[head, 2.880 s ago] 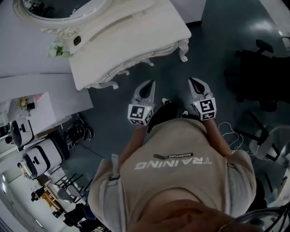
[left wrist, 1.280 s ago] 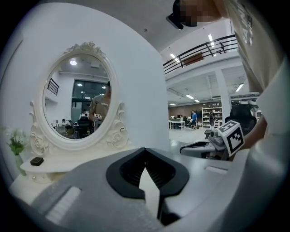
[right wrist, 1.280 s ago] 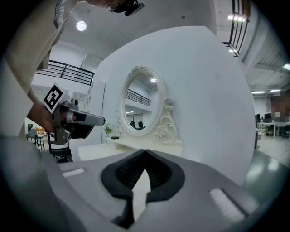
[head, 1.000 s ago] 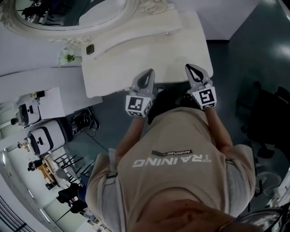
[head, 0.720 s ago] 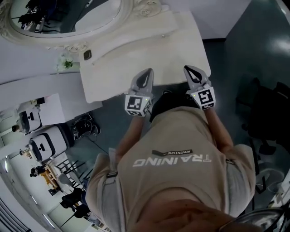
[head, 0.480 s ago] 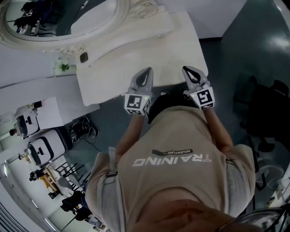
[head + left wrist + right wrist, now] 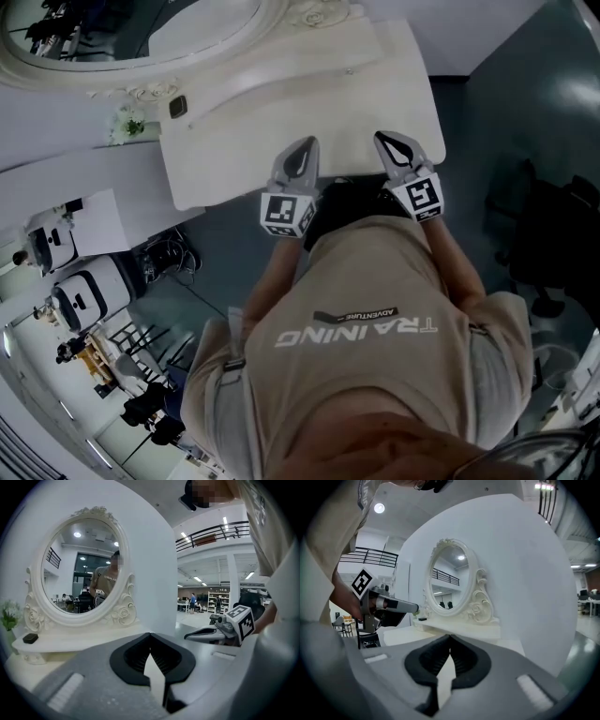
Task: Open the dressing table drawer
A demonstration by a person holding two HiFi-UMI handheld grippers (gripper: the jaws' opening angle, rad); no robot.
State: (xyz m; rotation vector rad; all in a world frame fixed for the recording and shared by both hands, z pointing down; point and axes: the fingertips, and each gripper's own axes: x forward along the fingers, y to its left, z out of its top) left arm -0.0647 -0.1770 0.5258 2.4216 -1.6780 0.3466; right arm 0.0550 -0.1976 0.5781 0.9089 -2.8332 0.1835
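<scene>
The white dressing table (image 7: 281, 103) stands ahead of me, with its oval mirror (image 7: 141, 28) at the back. Its drawer is hidden under the tabletop in every view. My left gripper (image 7: 306, 142) and right gripper (image 7: 382, 137) are held side by side, their tips over the table's front edge. Both are shut with nothing between the jaws. In the left gripper view the left gripper (image 7: 150, 634) points at the tabletop (image 7: 84, 641) and the mirror (image 7: 84, 573). In the right gripper view the right gripper (image 7: 450, 636) faces the mirror (image 7: 452, 576) from the table's right end.
A small black object (image 7: 177, 107) and a green plant (image 7: 127, 125) sit on the table's raised shelf at the left. A white counter (image 7: 75, 234) with machines stands to the left, with cables (image 7: 173, 253) on the floor beside it. A dark chair (image 7: 553, 234) is at the right.
The person has stepped up to the table, which now lies right under the grippers' tips. Both grippers have edged forward over its front edge and stayed shut.
</scene>
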